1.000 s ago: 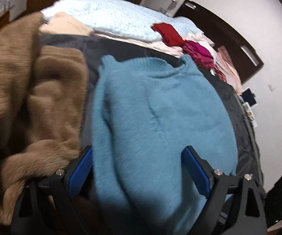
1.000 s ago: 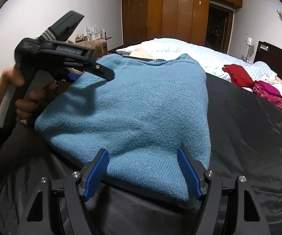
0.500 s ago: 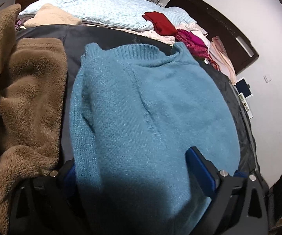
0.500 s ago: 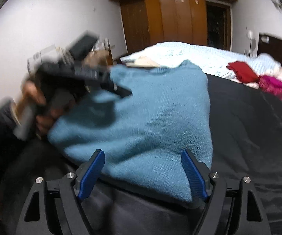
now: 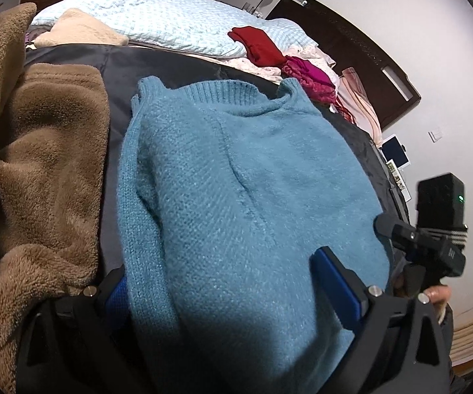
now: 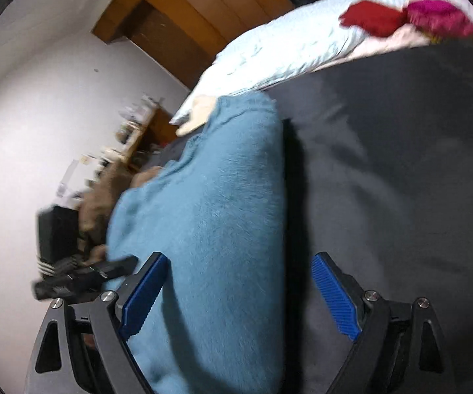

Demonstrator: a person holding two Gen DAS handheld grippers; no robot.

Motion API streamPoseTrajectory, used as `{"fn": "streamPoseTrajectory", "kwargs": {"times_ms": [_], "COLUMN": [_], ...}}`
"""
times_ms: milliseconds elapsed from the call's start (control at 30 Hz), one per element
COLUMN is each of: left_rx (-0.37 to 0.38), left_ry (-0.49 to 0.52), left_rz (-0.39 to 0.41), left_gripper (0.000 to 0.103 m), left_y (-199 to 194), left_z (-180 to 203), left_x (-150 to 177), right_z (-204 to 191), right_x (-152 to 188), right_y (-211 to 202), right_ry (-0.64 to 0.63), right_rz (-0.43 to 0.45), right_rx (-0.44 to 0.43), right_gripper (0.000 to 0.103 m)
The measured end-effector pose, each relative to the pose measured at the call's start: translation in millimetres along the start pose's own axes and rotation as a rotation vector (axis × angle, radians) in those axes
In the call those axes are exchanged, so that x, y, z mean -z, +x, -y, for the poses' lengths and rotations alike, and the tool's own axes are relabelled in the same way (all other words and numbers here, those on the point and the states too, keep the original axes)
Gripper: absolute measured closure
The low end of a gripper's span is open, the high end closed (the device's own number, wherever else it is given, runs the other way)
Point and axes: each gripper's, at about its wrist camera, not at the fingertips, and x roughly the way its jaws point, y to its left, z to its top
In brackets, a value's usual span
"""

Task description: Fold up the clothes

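Blue sweater [image 5: 243,197] lies folded on the dark sheet [image 6: 400,164], collar toward twelve o'clock, brown fleece [image 5: 39,170] at nine, both the left gripper [image 5: 223,295] and right gripper [image 6: 236,298] spread wide over its hem.

No text, label or number is legible anywhere — blur hides any markings.

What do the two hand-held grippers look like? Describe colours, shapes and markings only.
Both match. The left hand-held gripper and right hand-held gripper have black angular frames with triangular cut-outs, silver screws, and ribbed blue finger pads. A black box with a green light sits on the right one.
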Motion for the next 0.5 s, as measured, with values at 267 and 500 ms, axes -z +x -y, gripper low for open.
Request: {"fn": "streamPoseTrajectory", "kwargs": {"times_ms": [267, 500], "left_rx": [0.008, 0.004], "left_ry": [0.007, -0.007], "left_rz": [0.005, 0.016], "left_gripper": [0.003, 0.011], "left_y": [2, 3], "left_z": [4, 8], "left_x": [-4, -5], "right_z": [-14, -18], "right_x": [-7, -4], "right_y": [22, 24], "right_ry": [-0.078, -0.152], "right_rz": [-0.09, -0.072], "right_rx": [-0.045, 0.026], "right_gripper": [0.011, 0.038]}}
